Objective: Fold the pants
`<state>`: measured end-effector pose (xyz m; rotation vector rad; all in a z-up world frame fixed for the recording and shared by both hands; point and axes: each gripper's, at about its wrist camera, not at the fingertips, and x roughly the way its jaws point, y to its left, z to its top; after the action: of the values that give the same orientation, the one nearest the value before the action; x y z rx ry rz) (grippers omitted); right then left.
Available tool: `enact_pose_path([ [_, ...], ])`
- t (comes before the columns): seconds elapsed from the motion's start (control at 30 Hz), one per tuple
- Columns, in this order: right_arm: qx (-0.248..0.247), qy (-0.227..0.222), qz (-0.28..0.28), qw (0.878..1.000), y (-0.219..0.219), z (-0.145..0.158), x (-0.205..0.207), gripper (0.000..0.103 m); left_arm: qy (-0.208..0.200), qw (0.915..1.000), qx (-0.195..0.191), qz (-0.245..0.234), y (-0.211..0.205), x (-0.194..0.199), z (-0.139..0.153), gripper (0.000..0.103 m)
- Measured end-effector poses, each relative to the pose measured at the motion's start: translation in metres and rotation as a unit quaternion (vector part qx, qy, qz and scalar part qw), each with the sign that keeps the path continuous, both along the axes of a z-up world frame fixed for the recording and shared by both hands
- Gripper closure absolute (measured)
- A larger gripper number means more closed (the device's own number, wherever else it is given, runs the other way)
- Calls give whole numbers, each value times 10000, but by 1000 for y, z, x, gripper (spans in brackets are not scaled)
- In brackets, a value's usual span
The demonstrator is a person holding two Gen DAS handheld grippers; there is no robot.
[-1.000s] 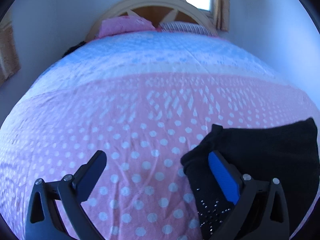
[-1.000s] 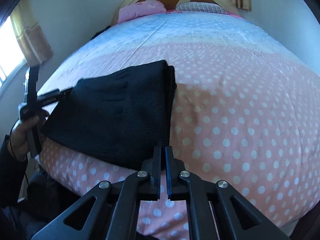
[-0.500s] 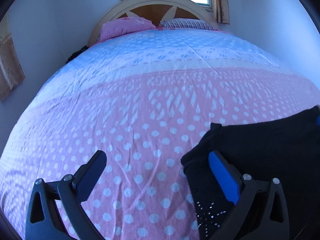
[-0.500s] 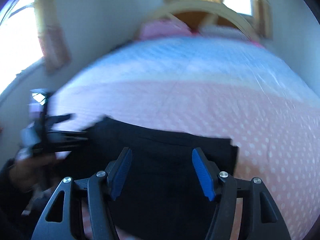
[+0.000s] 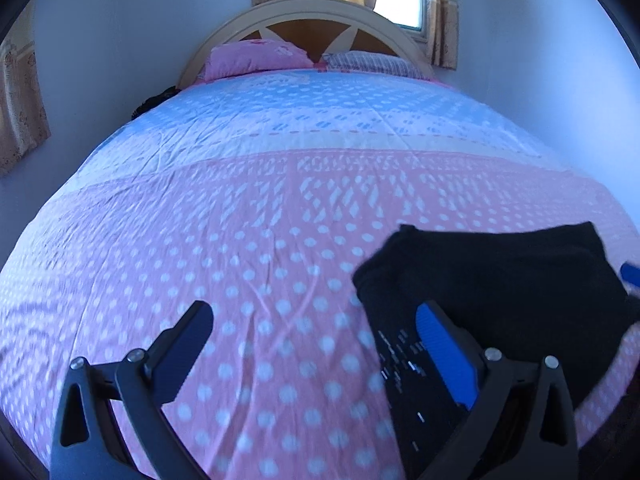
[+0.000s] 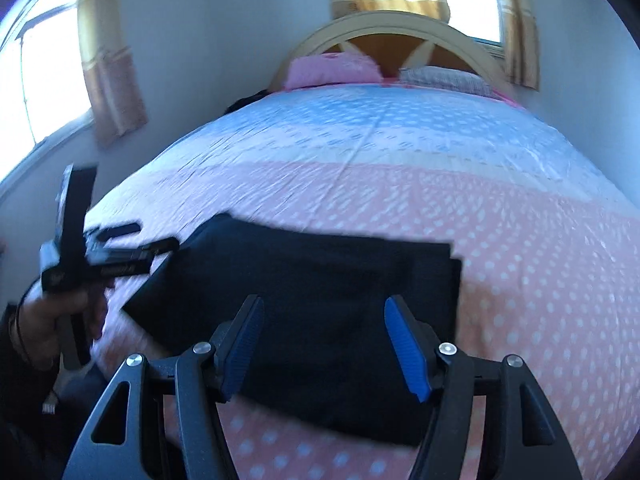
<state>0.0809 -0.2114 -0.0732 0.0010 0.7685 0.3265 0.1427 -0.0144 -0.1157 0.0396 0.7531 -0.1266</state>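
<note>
While the pants [image 6: 320,300] are lying folded | both grippers, left [image 5: 312,344] and right [image 6: 324,344], are hovering spread (gripping nothing) | risk: a dragging finger is liable to undo the fold.

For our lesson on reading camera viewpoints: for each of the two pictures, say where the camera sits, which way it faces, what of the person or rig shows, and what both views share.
Left wrist: sits on the left tongs, low over the bed's foot, facing the headboard; both open fingers show.
Right wrist: sits on the right tongs, above the black pants, facing the headboard; its open fingers show, plus the hand.
Shared: pants, bed, pink pillow.
</note>
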Motion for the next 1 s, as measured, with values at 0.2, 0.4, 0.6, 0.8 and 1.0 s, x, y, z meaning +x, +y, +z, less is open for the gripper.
enact_pose_path([
  [0.2, -465, 148, 168, 9987, 11, -38, -11, 38, 104, 9998, 45, -151, -13, -8, -14, 0],
  [0.4, 149, -9, -55, 9999, -9, -16, -18, 38, 200, 9994, -273, -125, -6, -5, -19, 0],
  [0.6, 1362, 329, -1138, 9836, -72, -18, 1, 38, 204, 9990, -370, -147, -9, -6, -18, 0],
  [0.8, 2166, 1040, -1118, 9642, -87, -51, 21, 38, 281, 9949, -806, -546, -13, -6, -16, 3],
  [1.0, 2232, 1127, -1034, 9627, -79, -52, 24, 42, 449, 9897, -1019, -899, -24, -1, -19, 27],
])
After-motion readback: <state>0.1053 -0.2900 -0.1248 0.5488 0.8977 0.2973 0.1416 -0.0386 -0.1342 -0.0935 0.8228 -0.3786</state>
